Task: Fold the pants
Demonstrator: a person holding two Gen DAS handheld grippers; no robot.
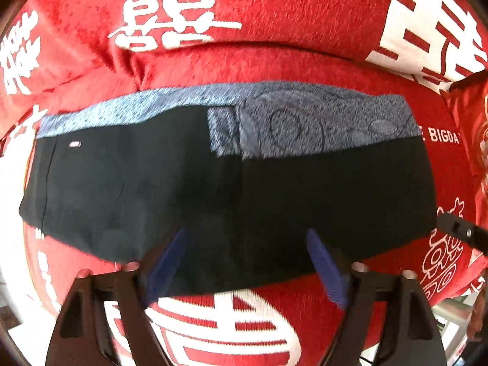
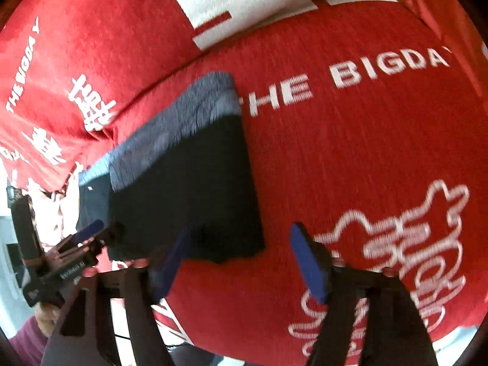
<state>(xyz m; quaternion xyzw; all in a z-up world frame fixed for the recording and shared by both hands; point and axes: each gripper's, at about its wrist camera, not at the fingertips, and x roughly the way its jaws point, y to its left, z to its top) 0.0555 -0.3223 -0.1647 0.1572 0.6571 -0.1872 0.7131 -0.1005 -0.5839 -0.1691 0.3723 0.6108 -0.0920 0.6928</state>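
1. Left wrist view, far left: red cover (image 1: 274, 61) with white characters, spread under everything and reaching every edge.
2. Centre: dark pants (image 1: 213, 189) folded into a wide band lying flat on the cover, a blue-grey patterned strip (image 1: 305, 116) along the upper edge, a small white tag (image 1: 74, 144) near the left end.
3. Bottom centre: left gripper (image 1: 247, 238) pointing down over the lower edge of the pants, blue pads (image 1: 170, 259) spread wide, released, nothing pinched between them.
4. Far right: black tip of the other tool just beside the right end of the pants.
5. Right wrist view, far left: left gripper (image 2: 100, 228) held by a hand (image 2: 45, 317) in a maroon sleeve, at the far end of the pants (image 2: 189, 198).
6. Centre: pants running back and to the left, near corner lying flat on the red cover (image 2: 366, 152).
7. Bottom centre to right: right gripper (image 2: 241, 238) apart, released, near corner of the pants just inside the left pad, right pad over bare cover; contact not discernible through blur.
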